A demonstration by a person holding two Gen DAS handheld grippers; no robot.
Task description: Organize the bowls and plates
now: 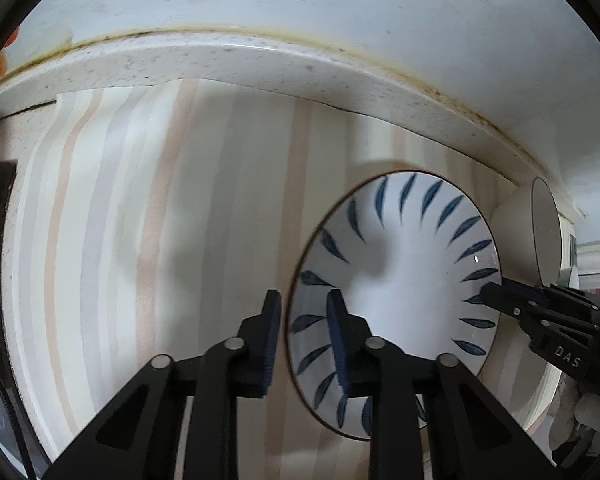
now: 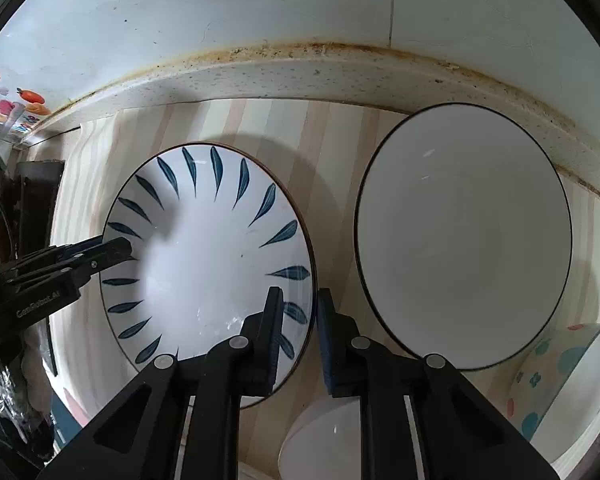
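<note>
A white plate with blue leaf marks [image 1: 412, 288] [image 2: 216, 264] lies on the striped mat. My left gripper [image 1: 304, 312] straddles its left rim, one finger inside and one outside, with a gap at the rim. My right gripper [image 2: 298, 308] straddles its right rim the same way. Each gripper shows in the other's view, the right one [image 1: 496, 296] and the left one [image 2: 116, 252]. A plain white dark-rimmed bowl [image 2: 464, 236] sits right of the plate; its side shows in the left wrist view [image 1: 540, 232].
A speckled counter ledge [image 2: 300, 80] and a stained wall run along the back. A small white bowl [image 2: 324, 440] sits near the front, and a dotted bowl [image 2: 572, 384] at the right. Dark objects [image 2: 32, 196] stand at the left edge.
</note>
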